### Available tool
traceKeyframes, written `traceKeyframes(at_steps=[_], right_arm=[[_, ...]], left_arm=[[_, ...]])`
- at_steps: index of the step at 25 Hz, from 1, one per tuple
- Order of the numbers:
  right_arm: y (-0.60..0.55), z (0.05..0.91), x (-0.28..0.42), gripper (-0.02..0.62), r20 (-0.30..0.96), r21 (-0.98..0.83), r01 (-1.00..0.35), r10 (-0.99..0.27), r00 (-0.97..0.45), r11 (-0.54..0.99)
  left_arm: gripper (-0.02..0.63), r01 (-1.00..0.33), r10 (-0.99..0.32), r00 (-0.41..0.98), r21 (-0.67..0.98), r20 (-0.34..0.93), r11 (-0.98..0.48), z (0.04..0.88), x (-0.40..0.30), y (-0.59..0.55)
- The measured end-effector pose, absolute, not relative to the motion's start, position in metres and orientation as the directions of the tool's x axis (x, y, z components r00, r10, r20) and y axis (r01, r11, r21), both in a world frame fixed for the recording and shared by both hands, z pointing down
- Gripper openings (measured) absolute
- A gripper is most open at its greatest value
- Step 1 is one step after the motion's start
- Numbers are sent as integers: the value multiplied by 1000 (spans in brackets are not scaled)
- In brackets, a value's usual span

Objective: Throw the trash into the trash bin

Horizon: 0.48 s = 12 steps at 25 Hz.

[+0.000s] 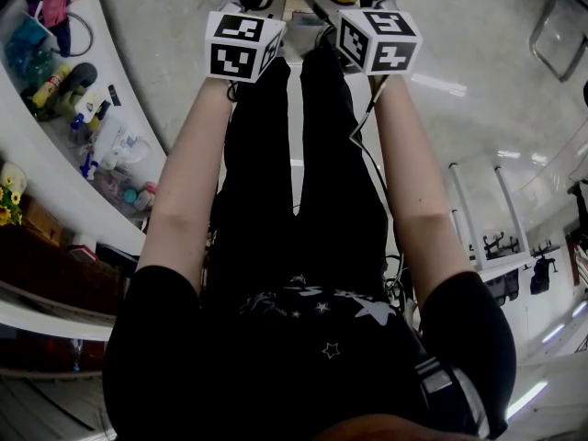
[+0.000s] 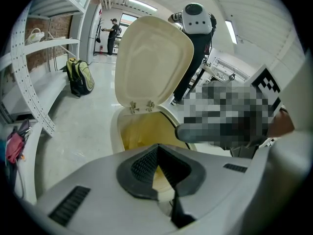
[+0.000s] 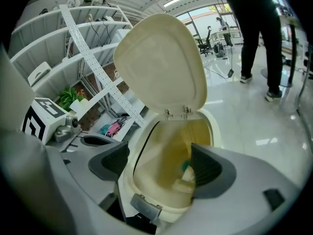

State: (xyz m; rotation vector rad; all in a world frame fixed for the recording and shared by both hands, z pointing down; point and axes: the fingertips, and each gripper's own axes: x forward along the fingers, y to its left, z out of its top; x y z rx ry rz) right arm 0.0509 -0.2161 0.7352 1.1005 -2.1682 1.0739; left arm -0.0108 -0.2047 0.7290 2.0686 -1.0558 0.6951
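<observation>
A cream trash bin [image 3: 146, 207] stands with its lid [image 3: 161, 62] raised upright. At the bottom of the bin lies a pale piece of trash with a teal part [image 3: 188, 173]. My right gripper [image 3: 159, 163] hangs over the bin's mouth, open, with nothing between its fingers [image 3: 115, 160]. The left gripper view shows the same bin [image 2: 139, 131] and lid [image 2: 154, 62] just ahead. My left gripper [image 2: 157, 151] is shut, its pads meeting at the tips, empty. In the head view the two marker cubes [image 1: 241, 44] [image 1: 378, 39] sit side by side at the top.
White shelving [image 3: 88, 58] with clutter stands left of the bin. A person in black [image 3: 254, 33] stands on the glossy floor behind it. A backpack [image 2: 80, 77] leans at a shelf. A cluttered counter [image 1: 83, 108] runs along my left.
</observation>
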Motion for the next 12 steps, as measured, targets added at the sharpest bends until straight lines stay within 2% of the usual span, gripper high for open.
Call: traceKeyframes(at_steps=[12], right_arm=[[-215, 709, 52, 390, 690, -435, -829, -461, -558, 351]], left_arm=[[11, -827, -465, 539, 336, 702, -452, 704, -13, -204]])
